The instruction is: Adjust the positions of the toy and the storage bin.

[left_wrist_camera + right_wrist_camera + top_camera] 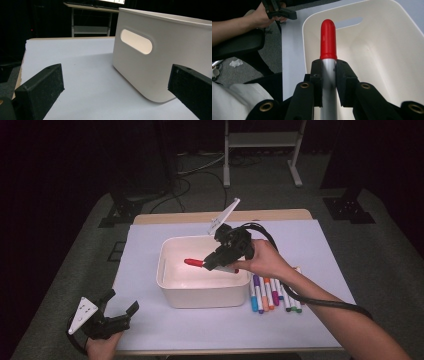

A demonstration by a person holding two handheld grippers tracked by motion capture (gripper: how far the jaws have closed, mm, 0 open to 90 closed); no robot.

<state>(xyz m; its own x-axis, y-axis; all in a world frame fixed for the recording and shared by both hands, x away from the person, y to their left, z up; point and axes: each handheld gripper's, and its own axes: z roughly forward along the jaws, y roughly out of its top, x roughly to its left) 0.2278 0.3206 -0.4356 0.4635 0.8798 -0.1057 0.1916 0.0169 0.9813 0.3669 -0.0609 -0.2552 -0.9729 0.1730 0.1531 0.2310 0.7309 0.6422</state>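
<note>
My right gripper (211,263) is shut on a marker with a red cap (193,262) and holds it above the inside of the white bin (205,295). In the right gripper view the black jaws clamp the marker's grey barrel (328,75) and the red cap (328,40) points out over the white bin (382,60). My left gripper (121,302) rests open near the table's front left corner. In the left gripper view its two fingers (40,87) stand wide apart, with the white bin (165,60) and its handle slot ahead on the right.
Several coloured markers (272,295) lie side by side on the white sheet right of the bin. The white sheet (320,250) covers the table. A metal stand (262,150) is on the floor beyond. The other hand with its gripper (278,11) appears at top left in the right gripper view.
</note>
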